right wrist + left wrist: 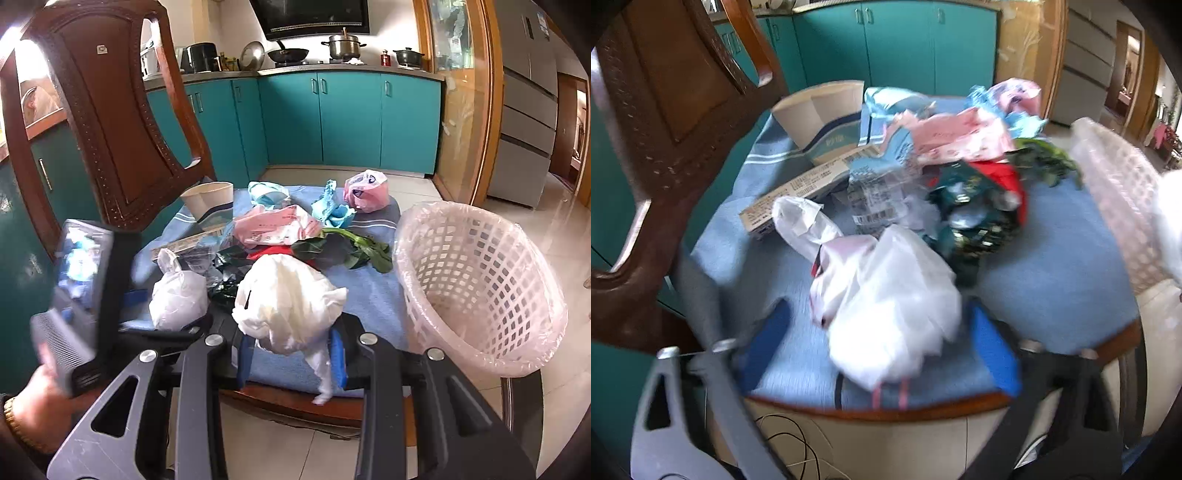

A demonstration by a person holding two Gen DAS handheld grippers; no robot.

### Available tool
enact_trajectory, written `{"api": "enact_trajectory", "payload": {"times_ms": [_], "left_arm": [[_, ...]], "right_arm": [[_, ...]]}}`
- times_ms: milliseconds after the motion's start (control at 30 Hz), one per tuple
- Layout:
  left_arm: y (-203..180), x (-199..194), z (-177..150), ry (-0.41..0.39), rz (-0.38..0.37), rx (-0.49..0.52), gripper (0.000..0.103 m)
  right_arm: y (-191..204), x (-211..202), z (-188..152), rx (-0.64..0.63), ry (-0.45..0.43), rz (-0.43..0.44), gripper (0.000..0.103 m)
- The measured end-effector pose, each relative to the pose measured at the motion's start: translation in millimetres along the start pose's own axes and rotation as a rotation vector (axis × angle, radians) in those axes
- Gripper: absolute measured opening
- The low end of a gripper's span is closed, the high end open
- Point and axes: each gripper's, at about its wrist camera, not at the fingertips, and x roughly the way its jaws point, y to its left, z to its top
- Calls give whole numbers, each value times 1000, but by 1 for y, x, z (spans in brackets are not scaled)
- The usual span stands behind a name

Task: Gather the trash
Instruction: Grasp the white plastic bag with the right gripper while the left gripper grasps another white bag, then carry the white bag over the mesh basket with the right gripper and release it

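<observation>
our right gripper [291,354] has its blue-padded fingers [338,360] closed on a crumpled white tissue wad [288,306], which bulges above the pads with a tail hanging below them, at the near edge of the blue towel [369,295]. our left gripper [882,347] has its blue pads [993,354] spread apart on either side of a knotted white plastic bag [886,295]; the view is blurred, and we cannot tell if the pads touch the bag.

beyond the fingers, the towel covers a chair seat and carries the rest of the trash: a second small white bag [177,295], a dark green wrapper [971,218], a clear printed wrapper [875,192], a flat cardboard box [798,192], a paper cup [210,201] lying on its side, pink packaging [273,225], a pink bag [365,190], a blue wrapper [332,210] and green leaves [343,251].

just right of the seat stands a white lattice basket [480,288] lined with clear plastic. the wooden chair back [110,122] rises at left, with teal cabinets [332,118] behind.
</observation>
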Motion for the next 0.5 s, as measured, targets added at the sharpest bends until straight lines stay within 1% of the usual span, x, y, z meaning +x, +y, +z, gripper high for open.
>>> {"api": "enact_trajectory", "payload": {"times_ms": [33,67,100,133,167,300,333,433,500], "left_arm": [[1,6,0,19,-7,-6,56],[4,10,-1,40,-21,-16,47],[6,9,-3,43,-39,-30,43],[7,5,-5,43,-41,-24,35],[8,1,-6,38,-46,-15,30],[12,-49,-12,-65,-31,29,27],[15,-64,-14,-93,-52,21,27],[23,-104,-10,-153,-145,-30,27],[22,-123,-9,-196,-159,-40,27]], "right_arm": [[1,0,0,-1,-1,6,34],[1,-1,1,-4,-4,9,34],[1,-2,1,-7,-7,10,34],[0,-2,1,-8,-8,9,34],[-1,-2,1,-8,-8,8,34],[-7,-2,1,12,-8,10,34],[-8,-3,2,17,-10,11,34],[-9,-6,3,30,-18,21,34],[-8,-7,4,35,-24,25,34]]}}
